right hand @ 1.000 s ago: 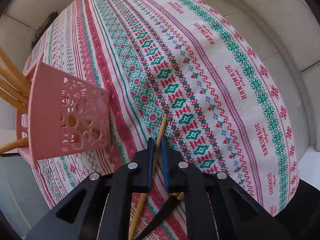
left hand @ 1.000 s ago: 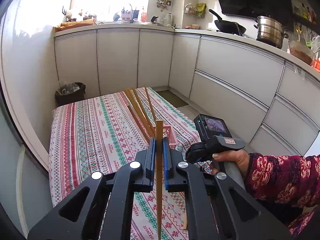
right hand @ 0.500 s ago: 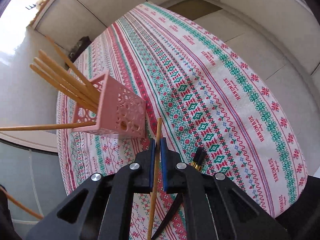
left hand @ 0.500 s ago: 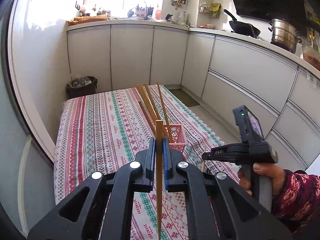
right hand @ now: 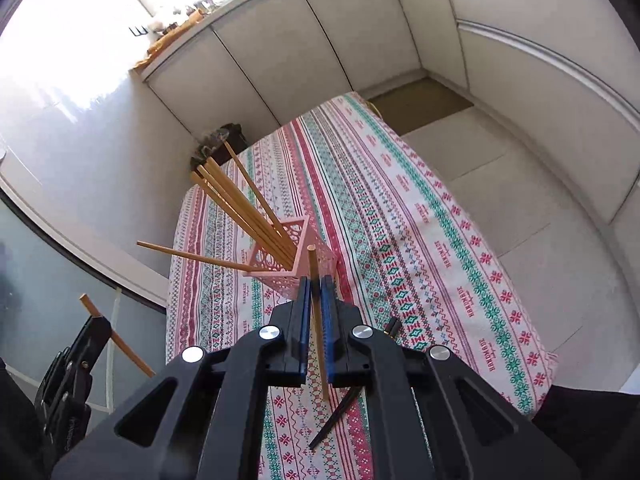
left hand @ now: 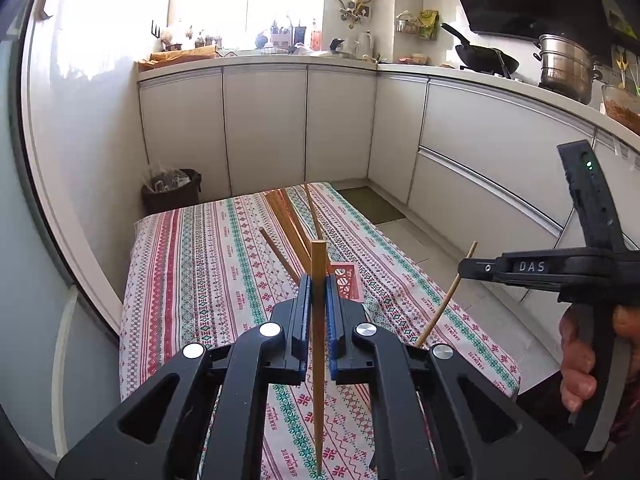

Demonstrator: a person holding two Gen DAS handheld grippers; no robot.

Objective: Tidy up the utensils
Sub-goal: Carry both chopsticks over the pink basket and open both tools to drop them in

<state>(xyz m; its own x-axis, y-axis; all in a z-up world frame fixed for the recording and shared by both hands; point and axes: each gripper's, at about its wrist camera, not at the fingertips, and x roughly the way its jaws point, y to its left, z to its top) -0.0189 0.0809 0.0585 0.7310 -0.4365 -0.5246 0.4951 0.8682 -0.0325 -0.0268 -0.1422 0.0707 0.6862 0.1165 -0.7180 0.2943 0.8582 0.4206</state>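
My left gripper (left hand: 318, 288) is shut on a wooden chopstick (left hand: 318, 344), held upright above the table. My right gripper (right hand: 316, 288) is shut on another wooden chopstick (right hand: 318, 336); it also shows in the left wrist view (left hand: 444, 300), lifted at the right. A pink perforated holder (right hand: 298, 270) stands on the patterned tablecloth (right hand: 400, 216) with several wooden chopsticks (right hand: 240, 204) leaning in it; it lies just beyond both grippers (left hand: 348, 282). A dark chopstick (right hand: 340, 412) lies on the cloth under my right gripper.
White kitchen cabinets (left hand: 264, 128) surround the table. A dark waste bin (left hand: 172, 190) stands at the table's far left corner. A wok (left hand: 486, 56) and a steel pot (left hand: 566, 68) sit on the counter at right. The floor (right hand: 500, 152) runs along the table's right edge.
My right gripper has lifted its chopstick off the cloth and tilted up, facing the pink holder. My left gripper has risen a little, chopstick still held.
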